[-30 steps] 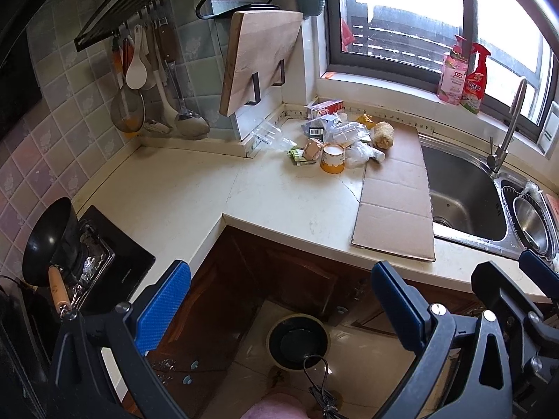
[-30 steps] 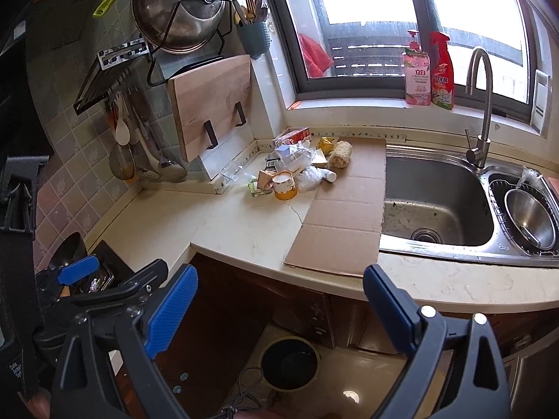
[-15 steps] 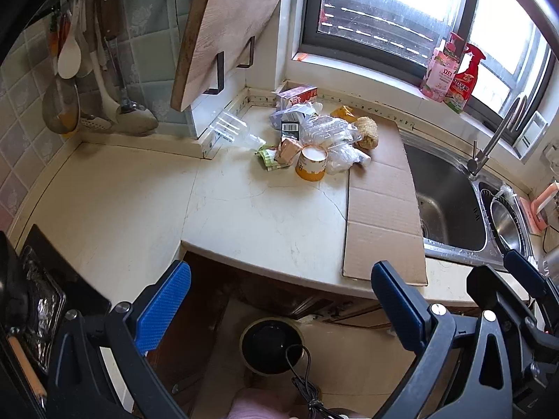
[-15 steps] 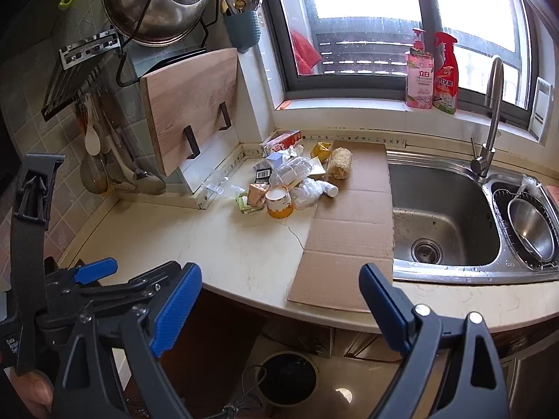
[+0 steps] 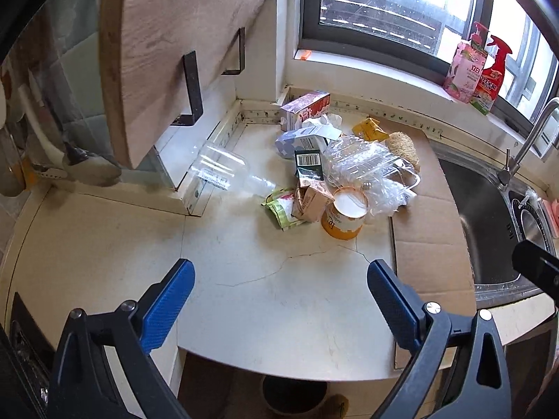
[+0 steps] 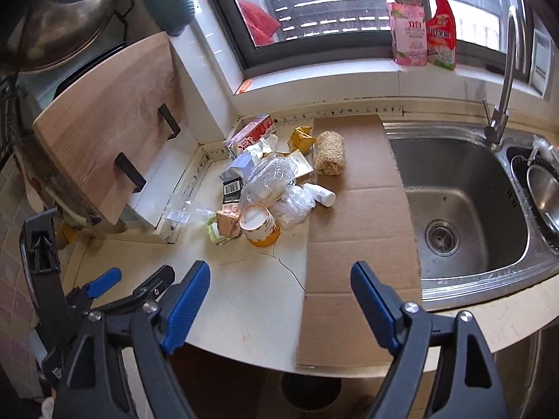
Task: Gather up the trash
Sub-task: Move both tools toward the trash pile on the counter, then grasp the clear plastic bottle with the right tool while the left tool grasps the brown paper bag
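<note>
A heap of trash lies in the counter's back corner: an orange paper cup (image 5: 344,214) (image 6: 260,225) on its side, crumpled clear plastic (image 5: 367,167) (image 6: 272,178), a red-and-white carton (image 5: 305,108) (image 6: 249,134), a clear bottle (image 5: 223,169), small wrappers and a yellow packet (image 6: 300,139). A flattened cardboard sheet (image 5: 426,230) (image 6: 360,230) lies right of the heap. My left gripper (image 5: 279,279) hovers open over bare counter short of the heap. My right gripper (image 6: 281,281) hovers over the counter and the cardboard's edge, its jaws closing with nothing between them.
A steel sink (image 6: 464,209) with a tap (image 6: 506,70) lies to the right. A wooden cutting board (image 5: 174,45) hangs over the counter's left. Cleaner bottles (image 6: 424,24) stand on the windowsill. A dark bin (image 6: 311,389) sits on the floor below the counter edge.
Both grippers have moved forward and down toward the counter, so the heap looks much nearer. The right jaws have narrowed a little. The stove and wok have left the left wrist view.
</note>
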Tool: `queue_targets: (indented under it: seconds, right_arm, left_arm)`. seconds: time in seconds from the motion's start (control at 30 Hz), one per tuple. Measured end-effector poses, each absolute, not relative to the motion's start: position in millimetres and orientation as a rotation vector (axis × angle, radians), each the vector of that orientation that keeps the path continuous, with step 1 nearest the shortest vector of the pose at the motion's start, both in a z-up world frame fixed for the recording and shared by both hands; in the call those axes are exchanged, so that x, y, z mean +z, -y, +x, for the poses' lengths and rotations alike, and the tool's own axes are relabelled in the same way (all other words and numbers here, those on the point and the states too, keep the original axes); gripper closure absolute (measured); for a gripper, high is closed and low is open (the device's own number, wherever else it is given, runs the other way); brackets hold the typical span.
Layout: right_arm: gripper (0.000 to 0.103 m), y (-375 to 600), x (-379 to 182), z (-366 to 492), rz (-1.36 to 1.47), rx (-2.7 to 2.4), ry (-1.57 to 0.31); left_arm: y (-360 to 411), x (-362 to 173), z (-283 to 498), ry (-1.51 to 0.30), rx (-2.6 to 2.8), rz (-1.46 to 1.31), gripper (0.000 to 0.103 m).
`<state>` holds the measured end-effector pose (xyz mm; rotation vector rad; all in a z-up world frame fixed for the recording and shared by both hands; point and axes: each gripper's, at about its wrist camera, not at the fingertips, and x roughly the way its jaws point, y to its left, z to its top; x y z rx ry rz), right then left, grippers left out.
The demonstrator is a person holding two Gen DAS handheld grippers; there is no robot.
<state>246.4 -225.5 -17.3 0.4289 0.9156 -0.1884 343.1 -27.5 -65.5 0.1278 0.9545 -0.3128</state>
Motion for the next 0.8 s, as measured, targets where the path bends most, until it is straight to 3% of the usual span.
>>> queue_targets:
  seconds: [0.2, 0.47, 0.57, 0.63, 0.8]
  right_arm:
    - [0.021, 261, -56, 300, 0.565, -0.134, -0.945]
    - [0.023, 290, -114, 366, 0.764, -0.015, -1.010]
    - [0.044, 290, -133, 386, 0.822, 0.052, -1.044]
    - [0.064, 290, -145, 397, 0.868, 0.101, -1.065]
    - [0.076, 288, -149, 405, 0.907, 0.187, -1.022]
  left_arm:
    - [43, -93, 381, -1.000, -0.307, 0.112, 0.017]
    - [52, -111, 406, -1.051, -0.252, 0.104, 0.017]
    - [55, -113, 410, -1.052, -0.240, 0.106, 0.017]
    - [56, -116, 414, -1.059, -0.239, 0.106, 0.017]
    - [58, -128, 424, -1.094, -0.232, 0.090, 0.017]
